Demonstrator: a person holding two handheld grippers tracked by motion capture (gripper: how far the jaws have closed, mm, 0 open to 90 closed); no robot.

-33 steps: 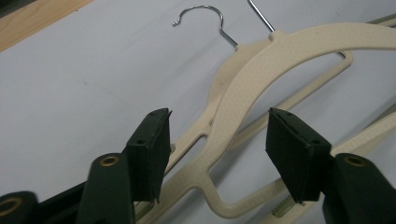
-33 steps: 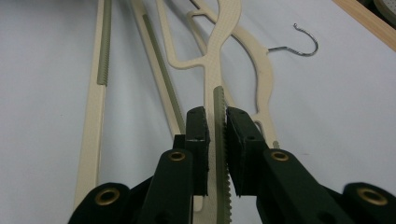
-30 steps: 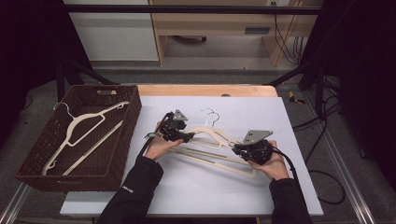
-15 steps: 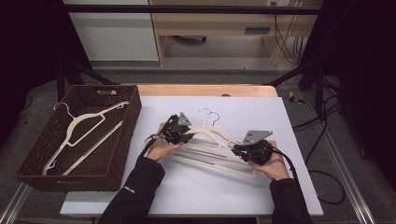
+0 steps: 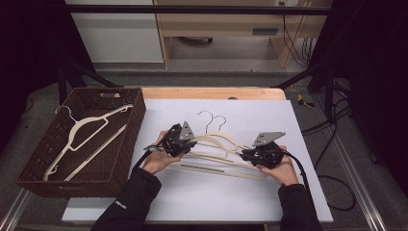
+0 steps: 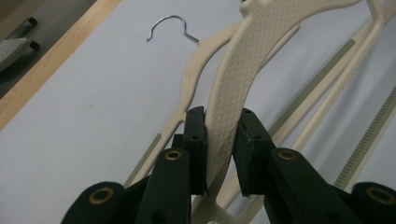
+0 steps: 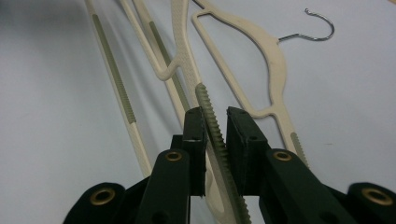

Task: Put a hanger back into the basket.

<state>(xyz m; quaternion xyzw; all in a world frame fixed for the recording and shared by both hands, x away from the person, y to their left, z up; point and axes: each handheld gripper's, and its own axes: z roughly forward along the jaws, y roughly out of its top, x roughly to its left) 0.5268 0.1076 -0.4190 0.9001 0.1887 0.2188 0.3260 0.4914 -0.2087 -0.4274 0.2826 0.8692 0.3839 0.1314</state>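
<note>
— So, nearest to the person, what do the two grippers hold?

— The left gripper [image 6: 219,154] is clamped on the textured shoulder of the upper hanger [image 6: 252,74], and the right gripper [image 7: 215,149] is clamped on the other end of it, on the ribbed green strip. Both pairs of jaws press on the plastic from both sides.

— And how does this hanger lie?

— In the high view its long axis runs left to right across the white table [image 5: 298,192], between the left gripper [image 5: 176,143] and the right gripper [image 5: 260,155]; the right end sits a little nearer to the person. Its wire hook points away from the person, to the far edge.

— Is something under it?

— Yes, a second hanger [image 5: 207,167] lies flat on the table beneath, almost parallel — its hook [image 5: 204,118] points also to the far side.

— Farther off?

— At the left, a brown woven basket [image 5: 137,120] with one more hanger [image 5: 89,137] inside, lying diagonally, with its hook toward the far left corner.
</note>
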